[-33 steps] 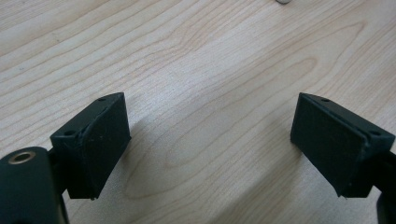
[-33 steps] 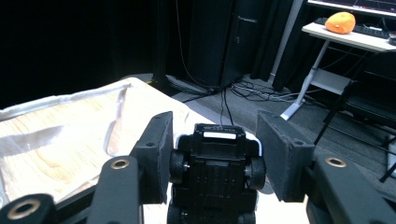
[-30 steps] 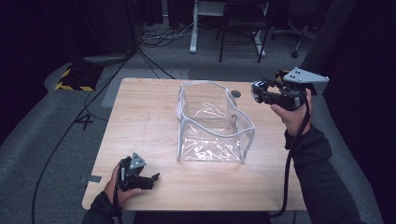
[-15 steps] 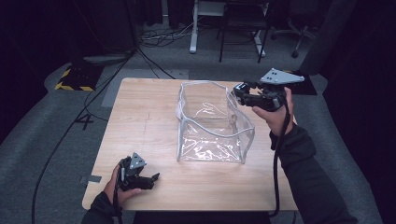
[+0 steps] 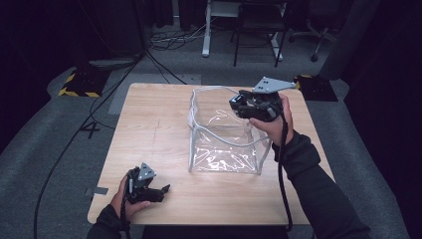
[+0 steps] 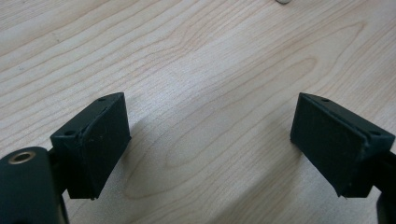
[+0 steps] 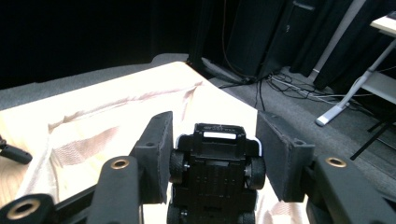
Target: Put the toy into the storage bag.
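The right hand-held gripper (image 5: 238,105) has carried the toy car (image 7: 215,169) over the clear bag (image 5: 224,144).

Light wooden table (image 5: 149,129), clear plastic bag (image 5: 224,149) standing on it

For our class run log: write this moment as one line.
right gripper: shut on toy car, over clear bag | left gripper: open, on table

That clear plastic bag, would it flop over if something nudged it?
Probably: the clear bag has thin, wrinkled walls and a sagging rim, so it looks floppy and light. It stands open on the table unaided, so likely it holds shape until pushed.
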Motion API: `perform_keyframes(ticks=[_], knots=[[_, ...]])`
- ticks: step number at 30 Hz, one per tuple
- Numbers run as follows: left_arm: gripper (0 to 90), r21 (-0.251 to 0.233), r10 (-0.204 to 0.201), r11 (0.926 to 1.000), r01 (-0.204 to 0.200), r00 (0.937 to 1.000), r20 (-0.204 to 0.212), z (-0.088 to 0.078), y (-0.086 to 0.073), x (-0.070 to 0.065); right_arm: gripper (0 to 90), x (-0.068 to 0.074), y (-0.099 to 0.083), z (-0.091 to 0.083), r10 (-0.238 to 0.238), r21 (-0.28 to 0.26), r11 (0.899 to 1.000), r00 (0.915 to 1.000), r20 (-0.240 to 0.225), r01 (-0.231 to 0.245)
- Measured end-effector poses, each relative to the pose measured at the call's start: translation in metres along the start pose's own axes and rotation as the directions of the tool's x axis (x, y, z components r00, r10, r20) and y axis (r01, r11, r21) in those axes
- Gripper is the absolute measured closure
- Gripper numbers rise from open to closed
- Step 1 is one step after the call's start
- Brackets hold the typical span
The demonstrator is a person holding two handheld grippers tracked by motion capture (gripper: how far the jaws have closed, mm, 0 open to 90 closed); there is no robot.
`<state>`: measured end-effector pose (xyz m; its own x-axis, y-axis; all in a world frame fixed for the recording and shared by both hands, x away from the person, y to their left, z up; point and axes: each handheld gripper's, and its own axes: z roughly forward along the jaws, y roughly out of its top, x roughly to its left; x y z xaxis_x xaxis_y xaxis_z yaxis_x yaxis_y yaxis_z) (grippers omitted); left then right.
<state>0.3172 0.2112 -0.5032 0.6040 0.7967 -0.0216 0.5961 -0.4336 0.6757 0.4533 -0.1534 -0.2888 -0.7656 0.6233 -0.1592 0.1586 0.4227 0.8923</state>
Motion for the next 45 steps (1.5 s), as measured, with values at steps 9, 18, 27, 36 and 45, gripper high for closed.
perform_keyframes(ticks=[9, 18, 27, 36, 45], knots=[[12.2, 0.001, -0.001, 1.0000, 0.001, 1.0000, -0.001, 0.000, 0.000, 0.000, 48.4, 0.007, -0.001, 0.012, -0.017, 0.046, 0.999, 0.9995, -0.025, 0.019], [12.2, 0.000, 0.000, 1.0000, 0.000, 1.0000, 0.000, 0.000, 0.000, 0.000, 48.3, 0.010, -0.002, 0.015, -0.032, 0.074, 0.997, 0.9986, -0.042, 0.035], [12.2, 0.003, 0.000, 1.0000, 0.000, 1.0000, 0.000, 0.000, 0.000, 0.000, 48.3, 0.014, -0.002, 0.009, -0.049, 0.100, 0.993, 0.9965, -0.068, 0.056], [12.2, 0.004, 0.000, 1.0000, 0.000, 1.0000, 0.000, 0.000, 0.000, 0.000, 48.3, 0.018, -0.005, -0.009, -0.068, 0.108, 0.991, 0.9944, -0.080, 0.076], [12.2, 0.002, 0.000, 1.0000, 0.000, 1.0000, 0.000, 0.000, 0.000, 0.000, 48.3, 0.022, -0.018, -0.020, -0.052, 0.115, 0.991, 0.9955, -0.079, 0.061]])
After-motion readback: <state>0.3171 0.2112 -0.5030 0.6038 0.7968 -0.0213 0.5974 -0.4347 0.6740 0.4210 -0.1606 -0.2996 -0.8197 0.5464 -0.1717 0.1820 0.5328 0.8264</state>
